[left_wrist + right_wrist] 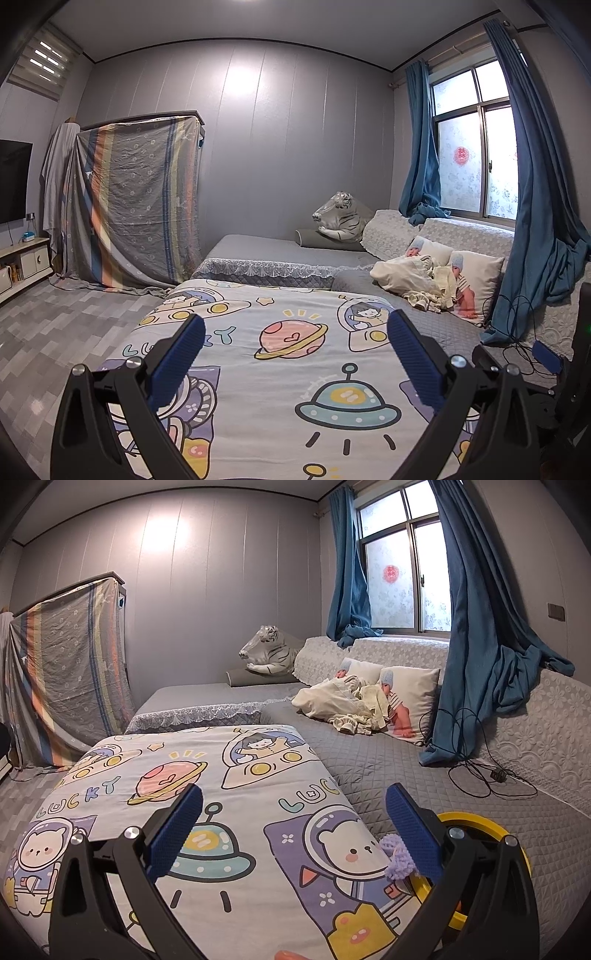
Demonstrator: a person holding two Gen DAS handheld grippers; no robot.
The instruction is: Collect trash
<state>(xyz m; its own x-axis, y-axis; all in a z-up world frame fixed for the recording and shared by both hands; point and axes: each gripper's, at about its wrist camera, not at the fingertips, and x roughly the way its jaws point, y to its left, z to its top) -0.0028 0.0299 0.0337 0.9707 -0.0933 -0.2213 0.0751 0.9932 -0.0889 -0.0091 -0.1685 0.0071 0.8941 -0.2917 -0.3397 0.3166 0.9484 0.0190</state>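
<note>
Both hand-held grippers hover spread and empty above a bed with a cartoon space quilt.

The left hand-held gripper (295,339) and the right hand-held gripper (294,816) each hold their blue pads wide apart, gripping nothing. Under them lies the quilt (192,775) on the bed (424,786). A fluffy purple scrap (397,856), possibly the trash, rests at the quilt's right edge, touching a yellow ring (480,821), just beside the right gripper's right finger. A black cable (476,771) lies near the blue curtain (476,664).

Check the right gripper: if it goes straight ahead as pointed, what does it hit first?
Probably the cartoon-print quilt on the bed: the open right gripper points across it, nothing between. Depth is unclear.
</note>
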